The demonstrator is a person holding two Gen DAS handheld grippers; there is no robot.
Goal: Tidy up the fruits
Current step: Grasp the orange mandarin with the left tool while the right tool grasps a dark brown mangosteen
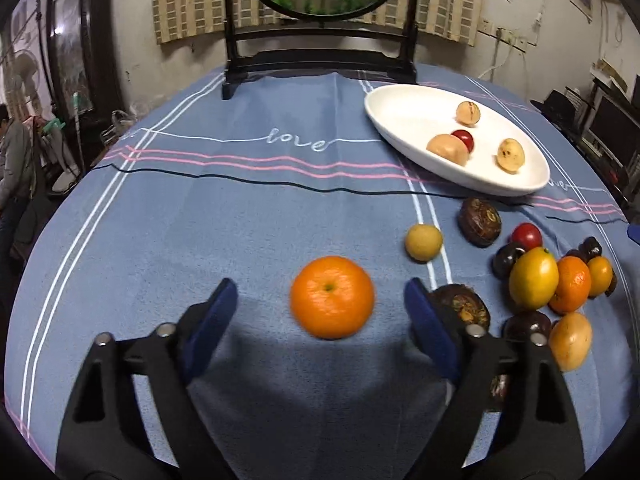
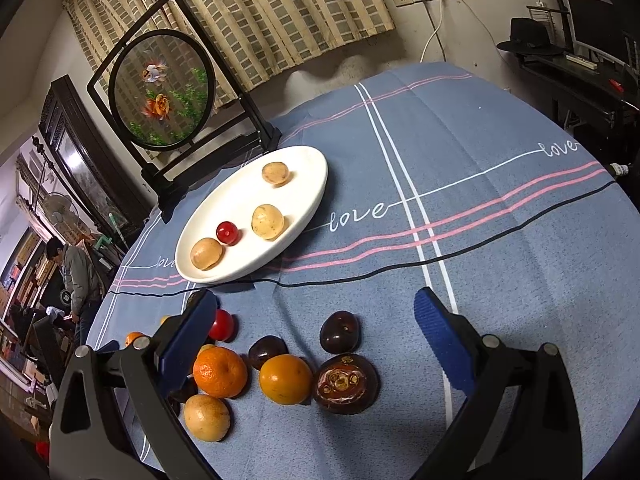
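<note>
A tangerine (image 1: 332, 297) lies on the blue cloth between the fingers of my left gripper (image 1: 320, 286), which is open; both blue pads stand clear of the fruit. My right gripper (image 2: 316, 300) is also open, above a pile of loose fruit: a tangerine (image 2: 220, 372), an orange fruit (image 2: 285, 379), a dark chestnut-like fruit (image 2: 346, 388), a dark plum (image 2: 340, 332) and a red tomato (image 2: 222, 325). The white oval plate (image 1: 400, 120) (image 2: 296, 168) holds three tan fruits and one small red one (image 2: 227, 233).
A framed goldfish screen (image 1: 320, 0) (image 2: 160, 88) stands at the back of the table, behind the plate. A small yellow fruit (image 1: 423, 242) and a brown fruit (image 1: 479, 222) lie apart from the pile. A person (image 2: 76, 276) stands beyond the table's left edge.
</note>
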